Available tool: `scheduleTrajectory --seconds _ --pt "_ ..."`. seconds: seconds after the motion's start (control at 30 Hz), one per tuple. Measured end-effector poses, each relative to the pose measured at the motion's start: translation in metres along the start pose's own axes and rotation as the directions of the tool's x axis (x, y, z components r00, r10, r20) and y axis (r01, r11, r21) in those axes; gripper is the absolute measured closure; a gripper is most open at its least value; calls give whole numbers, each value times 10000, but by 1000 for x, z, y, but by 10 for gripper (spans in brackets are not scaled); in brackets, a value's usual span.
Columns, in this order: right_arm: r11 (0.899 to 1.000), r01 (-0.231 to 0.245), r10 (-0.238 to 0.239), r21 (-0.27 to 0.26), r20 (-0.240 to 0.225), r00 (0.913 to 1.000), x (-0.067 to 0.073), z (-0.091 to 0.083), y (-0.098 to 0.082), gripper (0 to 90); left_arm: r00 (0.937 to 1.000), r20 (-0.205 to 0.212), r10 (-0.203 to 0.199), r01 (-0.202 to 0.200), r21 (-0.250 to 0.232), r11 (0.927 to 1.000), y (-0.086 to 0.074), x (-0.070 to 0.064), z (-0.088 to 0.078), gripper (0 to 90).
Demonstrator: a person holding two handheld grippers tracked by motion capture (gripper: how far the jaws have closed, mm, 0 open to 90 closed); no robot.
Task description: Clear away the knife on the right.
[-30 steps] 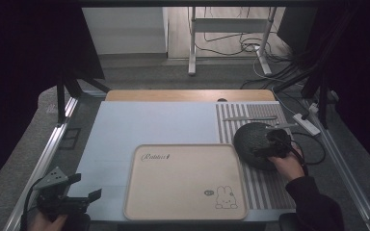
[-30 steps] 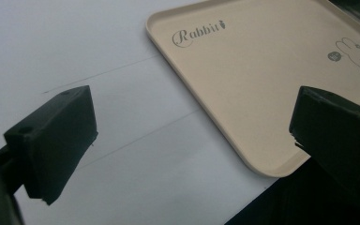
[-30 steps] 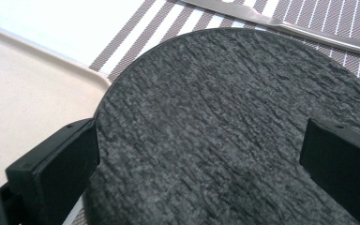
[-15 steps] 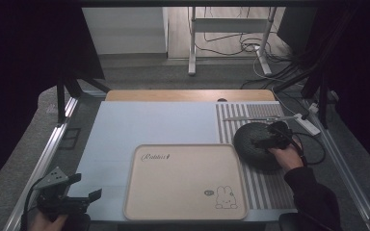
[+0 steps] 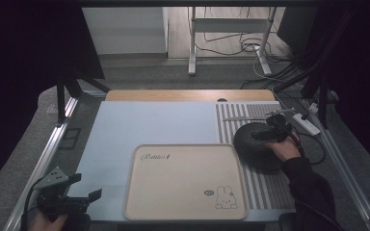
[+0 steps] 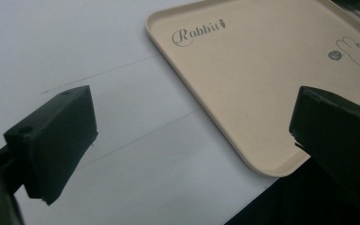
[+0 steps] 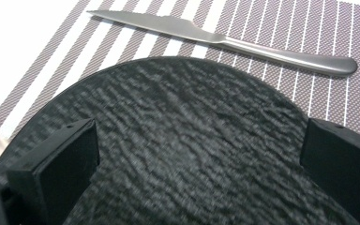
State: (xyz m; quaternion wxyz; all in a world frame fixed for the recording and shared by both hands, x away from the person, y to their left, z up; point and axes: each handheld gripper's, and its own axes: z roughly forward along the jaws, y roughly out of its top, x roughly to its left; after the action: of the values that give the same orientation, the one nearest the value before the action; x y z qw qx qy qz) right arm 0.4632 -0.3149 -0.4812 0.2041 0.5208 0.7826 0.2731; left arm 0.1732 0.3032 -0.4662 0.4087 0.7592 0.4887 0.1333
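**Right gripper over black plate**

Right gripper (image 5: 274, 129): jaws spread, I hold it above the black plate (image 5: 257, 144) on my striped mat (image 5: 270, 190), knife (image 7: 225, 40) beyond. Left gripper (image 5: 84, 192): spread, near tray (image 5: 183, 185).

High view hangs above the near edge, looking forward and down over the whole table (image 5: 149, 125). Left gripper cam sits low and close, aimed across the beige tray (image 6: 262, 84), which the high view catches too. Right gripper cam hovers tight over the black plate (image 7: 192, 140) and knife (image 7: 225, 40), also seen from above.
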Motion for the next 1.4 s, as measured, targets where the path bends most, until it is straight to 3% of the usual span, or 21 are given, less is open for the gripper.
scheduleTrajectory --seconds 0.47,0.7,0.83,1.03,1.27,1.33,1.4 --pt "9992 -348 346 172 151 9993 -18 25 18 0 10000 4 7 -7 11 10000 0 0 0 20" --pt "9994 -83 67 341 458 9989 -23 34 27 5 10000 10 8 -8 8 10000 0 0 0 20" --pt "9995 141 -160 298 656 9977 -27 36 32 73 10000 6 13 -13 5 10000 0 0 0 20" --pt "9997 -21 4 242 706 9975 -39 38 42 314 10000 8 -8 8 17 10000 0 0 0 20" --pt "9976 -179 159 662 308 9994 -54 47 50 778 10000 6 -22 22 31 10000 0 0 0 20" --pt "9977 -28 17 684 160 9999 -57 49 53 893 10000 4 -9 9 32 10000 0 0 0 20" --pt "9978 162 -169 648 101 9998 -59 51 57 898 10000 6 -22 22 37 10000 0 0 1 20"
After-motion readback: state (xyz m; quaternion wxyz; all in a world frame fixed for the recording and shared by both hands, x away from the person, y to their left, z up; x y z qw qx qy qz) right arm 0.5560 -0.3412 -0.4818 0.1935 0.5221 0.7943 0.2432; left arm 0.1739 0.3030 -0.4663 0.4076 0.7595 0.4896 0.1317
